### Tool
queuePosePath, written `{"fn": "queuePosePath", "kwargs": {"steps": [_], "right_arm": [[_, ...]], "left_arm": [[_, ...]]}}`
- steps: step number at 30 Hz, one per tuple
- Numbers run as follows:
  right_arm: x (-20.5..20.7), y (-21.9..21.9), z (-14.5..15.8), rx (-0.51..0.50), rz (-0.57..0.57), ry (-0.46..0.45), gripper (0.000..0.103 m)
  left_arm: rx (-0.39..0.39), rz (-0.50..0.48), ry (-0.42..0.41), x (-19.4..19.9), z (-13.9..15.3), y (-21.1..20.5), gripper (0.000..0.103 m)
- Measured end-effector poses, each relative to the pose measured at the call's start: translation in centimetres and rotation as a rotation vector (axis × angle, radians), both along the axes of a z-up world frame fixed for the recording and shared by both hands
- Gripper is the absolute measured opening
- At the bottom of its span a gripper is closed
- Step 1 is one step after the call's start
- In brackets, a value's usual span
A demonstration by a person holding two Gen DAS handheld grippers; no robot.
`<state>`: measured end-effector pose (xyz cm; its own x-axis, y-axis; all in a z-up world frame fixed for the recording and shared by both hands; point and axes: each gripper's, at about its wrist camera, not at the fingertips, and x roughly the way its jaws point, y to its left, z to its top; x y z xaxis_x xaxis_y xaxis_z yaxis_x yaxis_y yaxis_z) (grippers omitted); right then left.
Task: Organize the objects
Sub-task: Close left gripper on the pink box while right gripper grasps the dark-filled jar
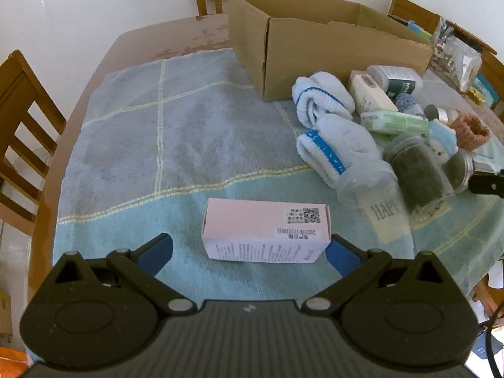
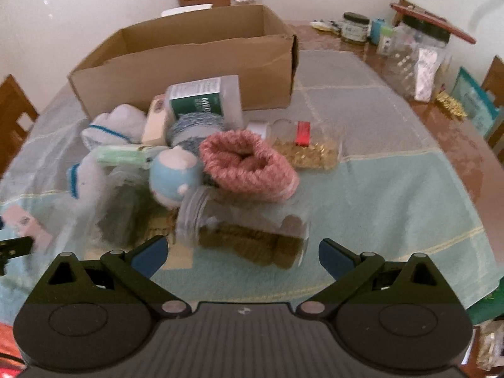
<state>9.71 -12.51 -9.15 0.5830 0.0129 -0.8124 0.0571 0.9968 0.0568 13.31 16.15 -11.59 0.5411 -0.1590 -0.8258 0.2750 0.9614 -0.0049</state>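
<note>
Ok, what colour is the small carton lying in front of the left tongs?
Pale pink carton, white printed side; clearest in the left wrist view.

Low wrist views, shared cardboard box [image 1: 330, 50]

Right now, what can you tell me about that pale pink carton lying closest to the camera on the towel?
The pale pink carton is a small rectangular cardboard box lying flat on its long side on the blue-green towel, apart from the pile of socks and jars. Its top face carries a QR code and a printed date label; the front face has fine print too small to read. It looks closed and undented. The open left hand-held gripper straddles it, the right finger close against its end.
</note>
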Motion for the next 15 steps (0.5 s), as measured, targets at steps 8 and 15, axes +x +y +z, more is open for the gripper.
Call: {"fn": "queuePosePath", "kwargs": {"steps": [8,15], "right_arm": [[2.1,1.5,-0.8,-0.075,-0.076,0.019,0.103],[2.4,2.1,-0.9,-0.119,-0.104,0.042,0.097]], "left_arm": [[0.03,-0.023,0.001,0.7,-0.4,-0.4,0.102],[0.018,-0.042,0.016,0.9,-0.3,-0.5,0.092]]}}
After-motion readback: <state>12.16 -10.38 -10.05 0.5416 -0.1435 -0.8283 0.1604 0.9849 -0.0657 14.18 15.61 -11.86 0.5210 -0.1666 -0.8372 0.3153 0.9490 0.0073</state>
